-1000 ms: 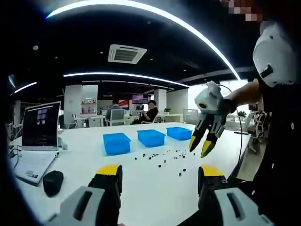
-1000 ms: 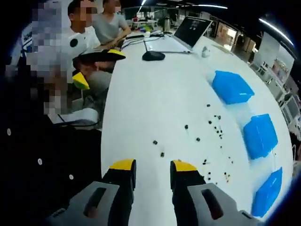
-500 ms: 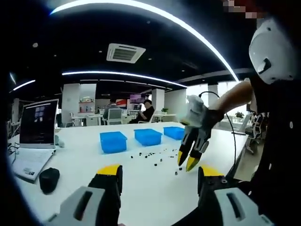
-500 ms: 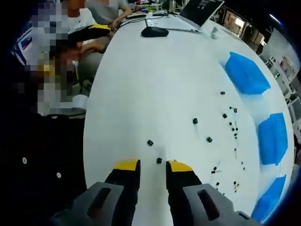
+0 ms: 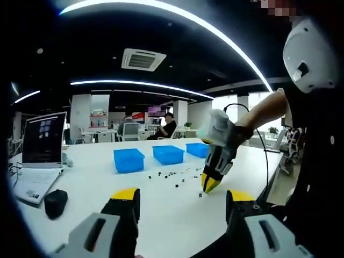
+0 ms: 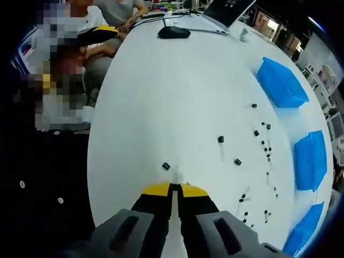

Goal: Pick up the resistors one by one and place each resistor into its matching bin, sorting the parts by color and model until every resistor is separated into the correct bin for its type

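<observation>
Several small dark resistors lie scattered on the white table, and in the left gripper view they form a loose line in front of the bins. Three blue bins stand in a row along the far side. My right gripper is down at the table with its yellow tips pressed together on one resistor, whose thin lead pokes out ahead. Another resistor lies just beyond it. In the left gripper view the right gripper points down at the table. My left gripper hovers open, holding nothing.
An open laptop and a black mouse sit at the table's left end, also laptop and mouse in the right gripper view. People sit at the table edge. The bins stand behind the parts.
The right gripper dropped to the table and shut its jaws on the resistor that lay between its tips. The left gripper stayed open and hardly moved.
</observation>
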A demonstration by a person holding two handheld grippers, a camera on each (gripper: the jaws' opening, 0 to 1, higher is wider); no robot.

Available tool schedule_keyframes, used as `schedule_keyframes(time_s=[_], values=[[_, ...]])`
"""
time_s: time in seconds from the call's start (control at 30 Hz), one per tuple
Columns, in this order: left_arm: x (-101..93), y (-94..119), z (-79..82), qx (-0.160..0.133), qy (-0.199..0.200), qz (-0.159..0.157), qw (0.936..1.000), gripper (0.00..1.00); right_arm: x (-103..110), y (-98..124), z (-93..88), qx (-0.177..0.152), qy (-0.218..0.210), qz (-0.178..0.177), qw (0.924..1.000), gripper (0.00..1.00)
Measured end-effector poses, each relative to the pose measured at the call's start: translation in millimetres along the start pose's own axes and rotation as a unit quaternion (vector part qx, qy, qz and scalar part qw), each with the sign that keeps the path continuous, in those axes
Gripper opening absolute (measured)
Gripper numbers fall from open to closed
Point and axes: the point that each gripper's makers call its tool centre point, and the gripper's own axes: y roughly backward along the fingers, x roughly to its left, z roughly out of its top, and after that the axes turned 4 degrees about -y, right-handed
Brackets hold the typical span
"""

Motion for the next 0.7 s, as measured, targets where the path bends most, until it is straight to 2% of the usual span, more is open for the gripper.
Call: schedule_keyframes(time_s=[0.1, 0.23, 0.33, 0.4, 0.43, 0.57, 0.6, 0.63, 0.7], values=[[-0.8, -2.7, 0.4, 0.006, 0.000, -0.003, 1.0000, 0.65, 1.6, -0.9, 0.8, 0.003, 0.026, -0.010, 0.9996, 0.07], [-1.5, -3.2, 9.5, -0.004, -0.004, -0.004, 1.0000, 0.65, 0.1, 0.9, -0.6, -0.014, 0.012, -0.004, 0.9998, 0.07], [-0.4, -5.2, 14.1, -0.011, -0.005, 0.001, 0.9999, 0.65, -3.0, 10.0, -0.1, -0.044, -0.015, -0.003, 0.9989, 0.07], [0.1, -6.7, 16.8, -0.015, -0.005, 0.002, 0.9999, 0.65, -6.8, 22.8, 2.8, -0.076, -0.032, -0.011, 0.9965, 0.07], [0.5, -7.3, 18.4, -0.017, -0.005, 0.004, 0.9998, 0.65, -7.8, 33.3, 3.0, -0.097, -0.051, -0.012, 0.9939, 0.07], [2.7, -8.8, 25.9, -0.028, -0.006, 0.010, 0.9996, 0.65, -9.9, 70.8, 6.8, -0.181, -0.083, -0.027, 0.9795, 0.07], [3.5, -9.0, 27.1, -0.029, -0.005, 0.012, 0.9995, 0.65, -8.2, 82.3, 7.6, -0.209, -0.082, -0.030, 0.9740, 0.07], [4.5, -9.2, 28.7, -0.032, -0.004, 0.014, 0.9994, 0.65, -10.9, 95.6, 2.4, -0.234, -0.102, -0.042, 0.9661, 0.07], [6.3, -9.7, 30.7, -0.035, -0.003, 0.017, 0.9992, 0.65, -5.6, 113.7, 1.7, -0.281, -0.095, -0.049, 0.9537, 0.07]])
